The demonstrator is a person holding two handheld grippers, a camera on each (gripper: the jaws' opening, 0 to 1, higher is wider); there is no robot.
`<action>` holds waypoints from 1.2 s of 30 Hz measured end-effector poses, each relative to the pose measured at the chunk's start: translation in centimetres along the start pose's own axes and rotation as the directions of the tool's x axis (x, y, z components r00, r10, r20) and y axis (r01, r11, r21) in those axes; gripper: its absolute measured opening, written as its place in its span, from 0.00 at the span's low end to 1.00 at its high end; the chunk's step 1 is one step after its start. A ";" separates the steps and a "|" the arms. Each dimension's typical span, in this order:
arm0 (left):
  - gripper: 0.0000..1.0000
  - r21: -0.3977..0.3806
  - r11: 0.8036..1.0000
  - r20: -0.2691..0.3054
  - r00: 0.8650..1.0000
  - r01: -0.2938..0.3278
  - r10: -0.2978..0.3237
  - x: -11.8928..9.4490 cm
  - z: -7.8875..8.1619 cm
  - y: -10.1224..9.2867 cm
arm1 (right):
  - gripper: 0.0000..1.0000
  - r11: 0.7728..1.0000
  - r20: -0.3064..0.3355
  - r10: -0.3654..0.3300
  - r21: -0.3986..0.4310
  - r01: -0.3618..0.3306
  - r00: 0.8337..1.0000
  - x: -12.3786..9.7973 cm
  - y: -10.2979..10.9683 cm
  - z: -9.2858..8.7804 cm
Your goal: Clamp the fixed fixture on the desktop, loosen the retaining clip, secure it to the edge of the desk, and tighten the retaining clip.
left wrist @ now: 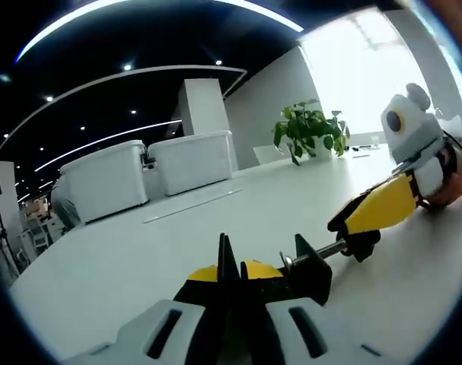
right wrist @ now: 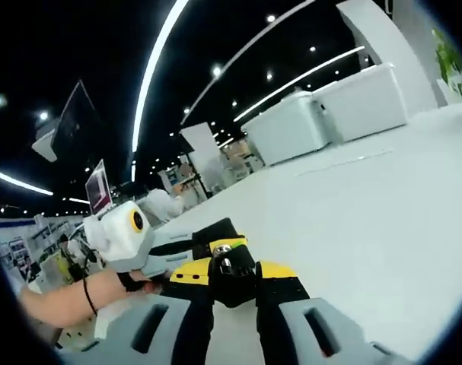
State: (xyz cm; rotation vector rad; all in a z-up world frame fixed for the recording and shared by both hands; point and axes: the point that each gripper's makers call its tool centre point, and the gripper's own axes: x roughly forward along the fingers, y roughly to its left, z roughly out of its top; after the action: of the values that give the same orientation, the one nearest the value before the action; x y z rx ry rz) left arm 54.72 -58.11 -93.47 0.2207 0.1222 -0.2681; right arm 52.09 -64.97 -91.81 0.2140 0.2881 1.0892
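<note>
**On the white desk, both grippers at one clamp**

Near us in the left gripper view, our left gripper (left wrist: 231, 277) has its black jaws drawn together, and they look pressed on the near end of the clamp (left wrist: 310, 268), right where the yellow pieces sit on either side of the jaw tips. We read that as a grip on the clamp's black body. From that body a metal screw (left wrist: 333, 249) runs off to the right and a little farther away, ending at a black handle. Over there the right gripper (left wrist: 368, 217) comes in from the right side, yellow and black, its tips at the handle end of the screw. A person's hand (left wrist: 451, 186) holds it at the far right edge.

Switching to the right gripper view, the right gripper (right wrist: 231, 277) has its jaws closed around the black handle of the clamp (right wrist: 232, 266), with the screw's metal end showing between them. Beyond it, to the left, the left gripper (right wrist: 181, 247) meets the same clamp, held by a hand (right wrist: 101, 293) with a dark band on the wrist.

The clamp sits low over the white desk (left wrist: 139, 258), toward its near side; whether it touches the surface we cannot tell. Far across the desk stand two white bins (left wrist: 151, 171) and a potted plant (left wrist: 310, 129).
</note>
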 end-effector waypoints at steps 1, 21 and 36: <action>0.07 0.000 1.000 0.000 1.000 0.000 0.000 0.0 0.0 0.0 | 0.20 0.998 0.009 -0.004 -0.065 0.005 1.000 0.0 0.2 0.1; 0.07 -0.003 1.000 -0.002 1.000 -0.008 0.008 -0.1 0.0 -0.1 | 0.20 0.593 0.094 -0.111 -0.793 0.142 0.989 -0.1 2.4 0.0; 0.07 -0.001 1.000 -0.002 1.000 -0.014 0.014 0.0 -0.1 0.0 | 0.24 0.821 0.077 -0.052 -0.564 0.087 0.996 -0.1 1.9 0.5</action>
State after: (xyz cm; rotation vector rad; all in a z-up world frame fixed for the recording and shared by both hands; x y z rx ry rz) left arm 54.69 -58.04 -93.53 0.2203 0.1229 -0.2543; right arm 50.62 -64.18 -90.69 -0.3001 -0.0913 1.0483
